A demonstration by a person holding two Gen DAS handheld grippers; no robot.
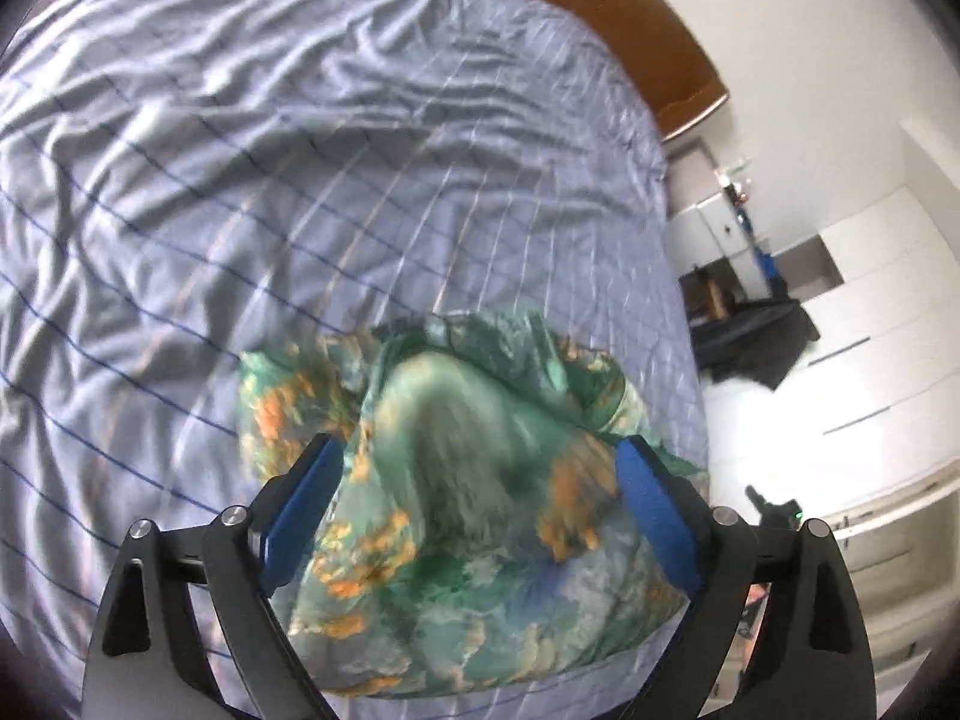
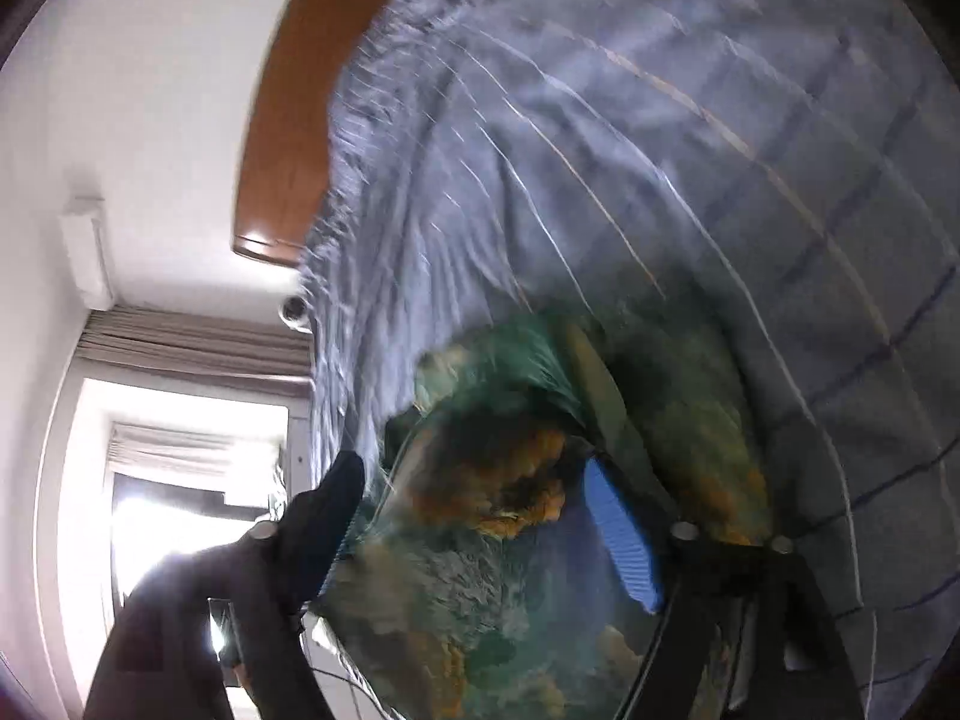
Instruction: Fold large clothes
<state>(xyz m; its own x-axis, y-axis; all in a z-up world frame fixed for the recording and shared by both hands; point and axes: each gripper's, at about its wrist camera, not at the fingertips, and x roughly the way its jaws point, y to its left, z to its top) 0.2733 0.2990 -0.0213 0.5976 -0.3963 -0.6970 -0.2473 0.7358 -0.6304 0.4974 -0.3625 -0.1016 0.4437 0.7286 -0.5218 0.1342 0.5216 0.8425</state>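
The green floral garment (image 1: 480, 480) is seen bunched on the striped bed (image 1: 240, 180), directly ahead of and between the spread, empty jaws of the left hand-held gripper (image 1: 480, 468) and the right hand-held gripper (image 2: 474, 510).

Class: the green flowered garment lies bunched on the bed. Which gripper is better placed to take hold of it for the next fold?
Probably the left gripper: it is open, squarely over the garment. The right gripper views it tilted and blurred.
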